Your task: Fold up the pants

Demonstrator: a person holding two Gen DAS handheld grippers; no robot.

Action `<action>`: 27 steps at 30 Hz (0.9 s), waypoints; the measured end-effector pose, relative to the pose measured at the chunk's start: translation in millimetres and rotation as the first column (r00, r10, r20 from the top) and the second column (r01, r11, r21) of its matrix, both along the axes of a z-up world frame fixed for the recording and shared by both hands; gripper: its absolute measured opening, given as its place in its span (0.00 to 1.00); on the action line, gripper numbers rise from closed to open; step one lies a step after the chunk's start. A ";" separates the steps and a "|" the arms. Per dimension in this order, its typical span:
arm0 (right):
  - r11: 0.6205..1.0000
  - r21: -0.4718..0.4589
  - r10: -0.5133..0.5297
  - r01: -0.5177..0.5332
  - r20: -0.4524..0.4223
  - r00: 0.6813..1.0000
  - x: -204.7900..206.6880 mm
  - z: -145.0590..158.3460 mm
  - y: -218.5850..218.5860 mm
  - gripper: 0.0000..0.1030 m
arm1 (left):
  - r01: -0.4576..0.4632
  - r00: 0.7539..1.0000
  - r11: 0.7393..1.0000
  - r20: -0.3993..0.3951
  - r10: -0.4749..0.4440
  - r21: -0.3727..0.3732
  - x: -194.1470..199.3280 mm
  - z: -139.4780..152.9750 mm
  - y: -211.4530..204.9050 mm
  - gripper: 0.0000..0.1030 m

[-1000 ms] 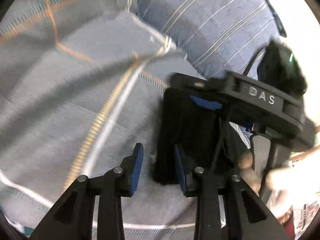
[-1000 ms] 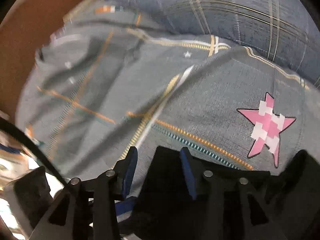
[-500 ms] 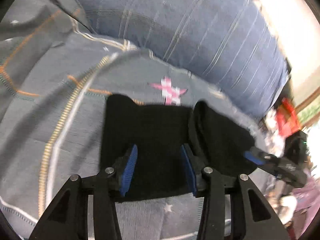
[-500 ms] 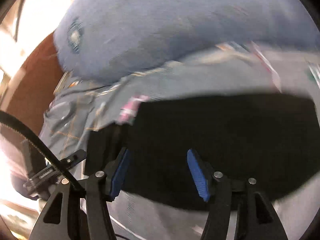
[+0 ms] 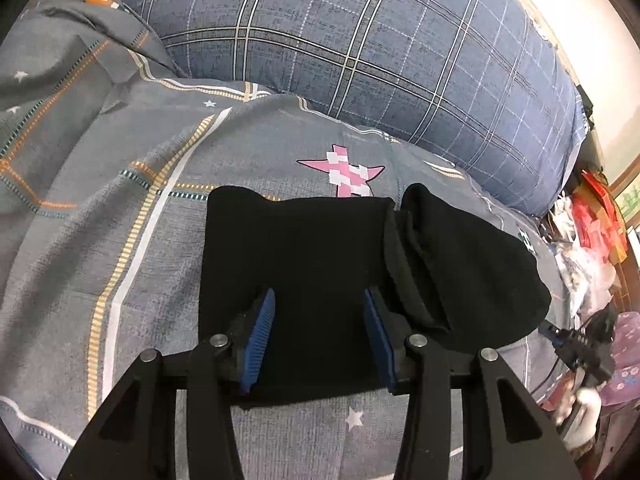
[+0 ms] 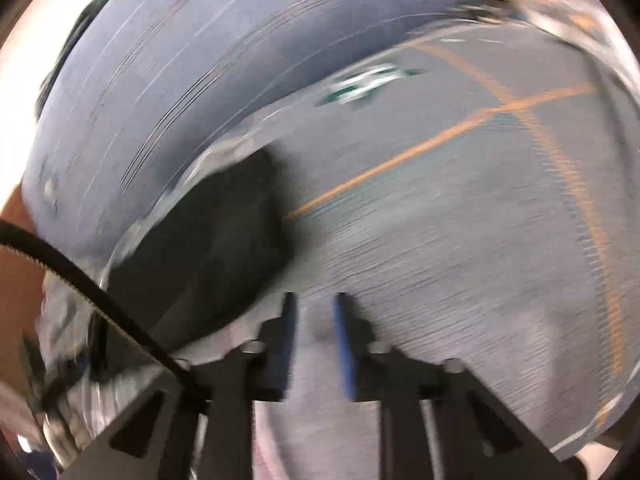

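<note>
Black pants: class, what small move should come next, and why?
Probably pinch the bunched right end and fold it over the flat half. In the left wrist view the black pants lie flat at left, lumpy at right; the left gripper, whose jaws have just been opening, grips nothing, and the right gripper is beside them, empty.

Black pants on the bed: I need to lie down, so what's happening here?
A person is folding black pants on the grey bedspread. The left tongs, just opened, hang open over the pants, gripping nothing. The right tongs, shut and empty, are off to the side over bare bedspread.
</note>
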State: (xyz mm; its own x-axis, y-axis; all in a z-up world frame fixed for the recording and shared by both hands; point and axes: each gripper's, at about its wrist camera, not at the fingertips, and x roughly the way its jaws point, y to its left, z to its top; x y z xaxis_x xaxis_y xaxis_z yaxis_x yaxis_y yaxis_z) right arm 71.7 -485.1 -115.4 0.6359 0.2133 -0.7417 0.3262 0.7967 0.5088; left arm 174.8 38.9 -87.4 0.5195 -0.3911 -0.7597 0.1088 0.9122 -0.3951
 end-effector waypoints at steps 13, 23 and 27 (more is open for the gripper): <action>0.972 0.212 0.051 -0.096 0.208 0.977 -10.9 14.8 -9.5 0.55 | 0.371 0.926 0.928 0.058 -0.372 0.026 37.5 79.7 -159.6 0.54; 0.969 0.208 0.085 -0.133 0.227 0.970 19.1 -10.2 14.1 0.55 | 0.715 0.697 0.675 -0.116 -0.707 0.183 92.9 24.1 -396.6 0.54; 0.970 0.201 0.088 -0.140 0.246 0.965 29.1 -10.7 18.4 0.55 | 0.778 0.622 0.573 -0.189 -0.760 0.255 88.3 -4.7 -438.0 0.54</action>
State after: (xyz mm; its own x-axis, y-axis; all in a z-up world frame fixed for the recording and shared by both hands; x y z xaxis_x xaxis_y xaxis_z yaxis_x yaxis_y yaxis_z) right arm 100.8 -466.7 -126.0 0.7477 0.4322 -0.5041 0.0913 0.6850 0.7228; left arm 263.1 -399.1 -92.0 0.0838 -0.3867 -0.9184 0.8116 0.5612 -0.1623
